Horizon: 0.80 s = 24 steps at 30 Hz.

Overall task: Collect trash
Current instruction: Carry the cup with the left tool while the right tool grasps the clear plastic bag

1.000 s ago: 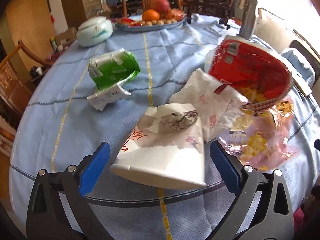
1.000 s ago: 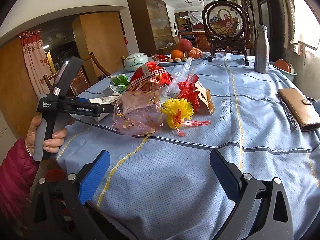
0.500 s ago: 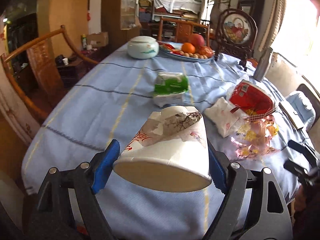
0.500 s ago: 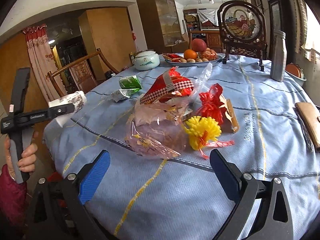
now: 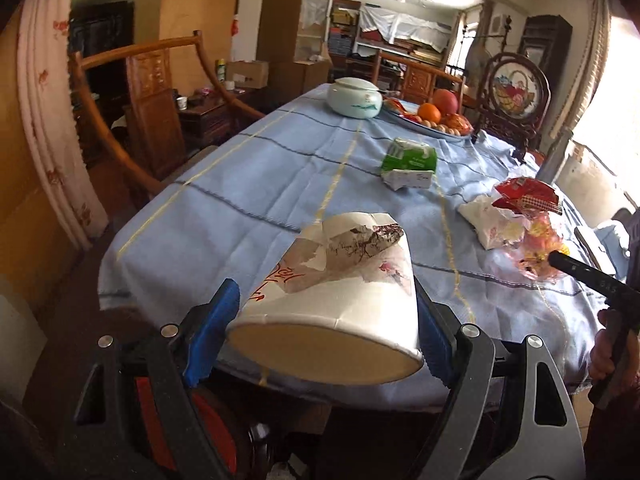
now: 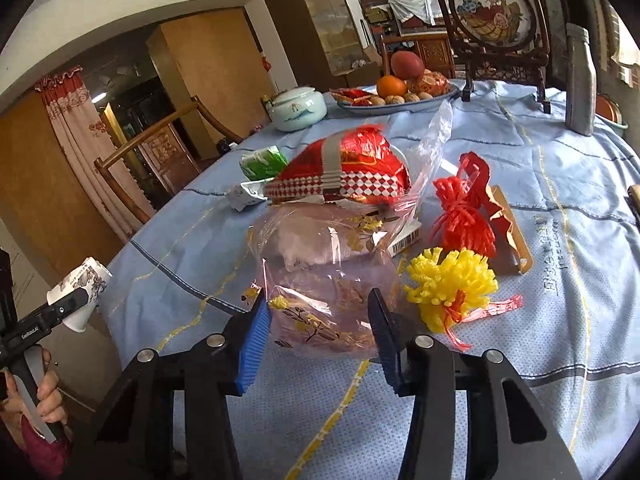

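Observation:
My left gripper (image 5: 320, 340) is shut on a white paper cup (image 5: 332, 288) with red print, held off the table's near edge; it also shows in the right wrist view (image 6: 82, 288). My right gripper (image 6: 316, 336) has closed in around the near end of a clear pink plastic bag (image 6: 324, 276); its pads touch the bag's sides. On the blue tablecloth (image 5: 248, 200) lie a red snack bag (image 6: 352, 172), a green packet (image 5: 410, 158), a white napkin wad (image 5: 488, 220), and red (image 6: 464, 208) and yellow (image 6: 452, 284) plastic pompoms.
A ceramic lidded pot (image 5: 354, 98), a fruit plate (image 5: 436, 118), a framed screen (image 6: 496, 20) and a metal bottle (image 6: 580, 80) stand at the far side. A wooden chair (image 5: 152, 112) is left of the table. Something red sits on the floor below the cup (image 5: 208, 428).
My left gripper closed on the cup and drew it back off the table. My right gripper moved forward to the pink bag and narrowed around it.

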### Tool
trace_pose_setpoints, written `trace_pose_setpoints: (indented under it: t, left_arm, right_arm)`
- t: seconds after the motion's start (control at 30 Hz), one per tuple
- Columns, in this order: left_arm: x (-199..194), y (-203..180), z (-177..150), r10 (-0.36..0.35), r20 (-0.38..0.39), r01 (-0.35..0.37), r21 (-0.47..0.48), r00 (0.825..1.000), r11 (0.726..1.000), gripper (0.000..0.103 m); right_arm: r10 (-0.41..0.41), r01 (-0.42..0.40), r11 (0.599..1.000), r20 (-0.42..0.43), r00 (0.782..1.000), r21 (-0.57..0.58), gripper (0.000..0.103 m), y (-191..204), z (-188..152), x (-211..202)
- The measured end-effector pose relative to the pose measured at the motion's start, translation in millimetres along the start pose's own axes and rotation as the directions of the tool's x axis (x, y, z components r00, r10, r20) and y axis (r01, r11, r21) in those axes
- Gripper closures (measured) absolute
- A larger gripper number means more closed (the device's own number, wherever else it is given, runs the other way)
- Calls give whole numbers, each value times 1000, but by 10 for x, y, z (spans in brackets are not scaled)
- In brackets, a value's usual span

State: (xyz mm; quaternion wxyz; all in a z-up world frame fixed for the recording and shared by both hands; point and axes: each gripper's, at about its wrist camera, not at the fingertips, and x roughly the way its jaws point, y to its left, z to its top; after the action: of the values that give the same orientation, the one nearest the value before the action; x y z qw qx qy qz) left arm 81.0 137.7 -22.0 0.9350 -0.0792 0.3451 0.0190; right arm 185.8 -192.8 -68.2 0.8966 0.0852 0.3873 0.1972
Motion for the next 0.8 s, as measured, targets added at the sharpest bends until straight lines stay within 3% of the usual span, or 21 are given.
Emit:
trace_pose_setpoints:
  t: [0.2,0.33,0.37,0.43,0.5,0.6,0.73,0.77,0.8]
  left_arm:
    - [-270,277,-164,68,13,-67,-78,998,995,23]
    - [-421,506,-335,103,-1,-102,-154,995,983,23]
    - [-466,557,-397,115,-3,-114,-169,993,979,23]
    - [-542,631,-494,141,-2,-139,-179,990,974,23]
    - [-591,701,-502,161,2,-157,-201,987,967,23]
    - [-656,766,-490,109,25,-100,-237,994,966,23]
    - [-650,771,-539,175,20,-166,-225,984,960,23]
    - [-635,787,-548,176,10,-169,-231,984,958,23]
    - [-622,808,-554,173,4,-167,-240,985,956,23]
  right_arm:
    - [63,-60,997,61,996,-54,57,150,-40,-379]
    - [19,-16,995,35,999,-96,57,200,-110,-339]
    - [13,-11,996,26,1000,-88,52,183,-134,-314]
    - [17,-15,998,35,999,-55,5,130,-180,-311]
    - [-17,20,998,52,999,-61,6,120,-179,-301]
    - [-39,40,996,10,999,-76,6,138,-153,-140]
    - [-57,54,997,-67,996,-47,6,130,-139,166]
    - [-46,44,999,-73,996,-28,8,106,-142,203]
    - [-14,14,1000,-67,998,-8,29,74,-147,200]
